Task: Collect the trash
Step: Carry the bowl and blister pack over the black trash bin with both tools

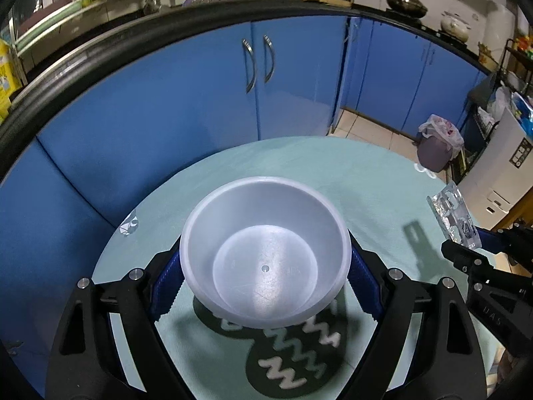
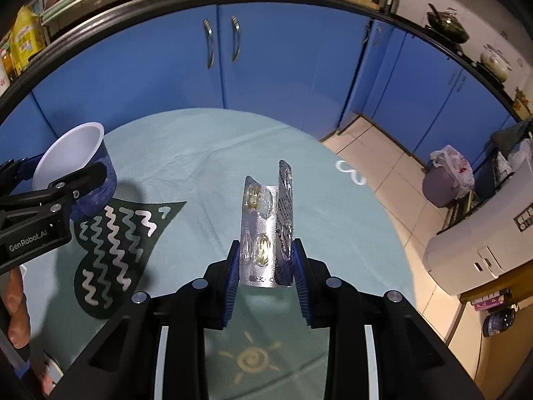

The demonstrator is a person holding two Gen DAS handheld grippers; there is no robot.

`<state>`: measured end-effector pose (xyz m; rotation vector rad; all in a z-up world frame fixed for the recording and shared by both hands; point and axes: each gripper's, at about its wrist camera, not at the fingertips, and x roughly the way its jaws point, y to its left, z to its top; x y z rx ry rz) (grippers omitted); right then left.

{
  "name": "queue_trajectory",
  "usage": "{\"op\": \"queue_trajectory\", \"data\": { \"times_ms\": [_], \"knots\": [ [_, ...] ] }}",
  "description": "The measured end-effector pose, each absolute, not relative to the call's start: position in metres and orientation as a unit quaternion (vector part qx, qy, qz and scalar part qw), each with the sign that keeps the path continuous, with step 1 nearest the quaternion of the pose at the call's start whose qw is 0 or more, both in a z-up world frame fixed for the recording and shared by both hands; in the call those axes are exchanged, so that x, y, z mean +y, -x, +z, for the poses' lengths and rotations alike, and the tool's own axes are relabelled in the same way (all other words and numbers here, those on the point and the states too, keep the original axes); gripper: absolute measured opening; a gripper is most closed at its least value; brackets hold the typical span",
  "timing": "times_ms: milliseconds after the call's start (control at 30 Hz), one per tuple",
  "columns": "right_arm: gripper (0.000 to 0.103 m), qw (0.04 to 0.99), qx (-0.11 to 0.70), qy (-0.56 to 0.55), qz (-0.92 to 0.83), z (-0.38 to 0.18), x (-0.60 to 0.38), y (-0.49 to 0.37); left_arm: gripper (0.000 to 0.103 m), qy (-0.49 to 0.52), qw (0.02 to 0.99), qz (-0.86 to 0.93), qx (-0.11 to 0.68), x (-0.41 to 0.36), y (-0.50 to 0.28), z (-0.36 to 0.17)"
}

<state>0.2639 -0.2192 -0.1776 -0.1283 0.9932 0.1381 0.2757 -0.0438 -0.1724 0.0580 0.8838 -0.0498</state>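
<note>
One bowl (image 1: 265, 260), one blister pack (image 2: 266, 230) (folded), one bin (image 2: 444, 181).

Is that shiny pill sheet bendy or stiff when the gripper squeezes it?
Probably bendy: the blister pack is already folded into a V between the right gripper. It looks thin, so likely very light. Its smooth foil might slip, though the ribbed blue pads should help.

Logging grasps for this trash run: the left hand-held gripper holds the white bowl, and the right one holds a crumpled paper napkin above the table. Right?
Not quite. The right hand-held gripper is shut on a folded foil blister pack, not a napkin, as the right wrist view shows. The rest stands: the left hand-held gripper holds the white bowl above the table.
</note>
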Motion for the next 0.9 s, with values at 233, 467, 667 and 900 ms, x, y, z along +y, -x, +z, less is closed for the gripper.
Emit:
{"op": "queue_trajectory", "data": {
  "times_ms": [233,467,667,900],
  "knots": [
    [0.03,0.884,0.461,0.055,0.051,-0.158,-0.24,-0.233,0.084,-0.039,0.908,-0.035,0.416,-0.063,-0.252,-0.153],
    [0.03,0.893,0.447,0.041,0.032,-0.143,-0.27,-0.196,0.084,-0.053,0.911,-0.05,0.406,-0.092,-0.226,-0.139],
    [0.03,0.898,0.439,0.031,0.01,-0.132,-0.298,-0.159,0.084,-0.064,0.911,-0.071,0.401,-0.121,-0.204,-0.128],
    [0.03,0.904,0.426,0.021,-0.018,-0.118,-0.33,-0.116,0.084,-0.083,0.912,-0.098,0.389,-0.159,-0.175,-0.116]
  ]
}}
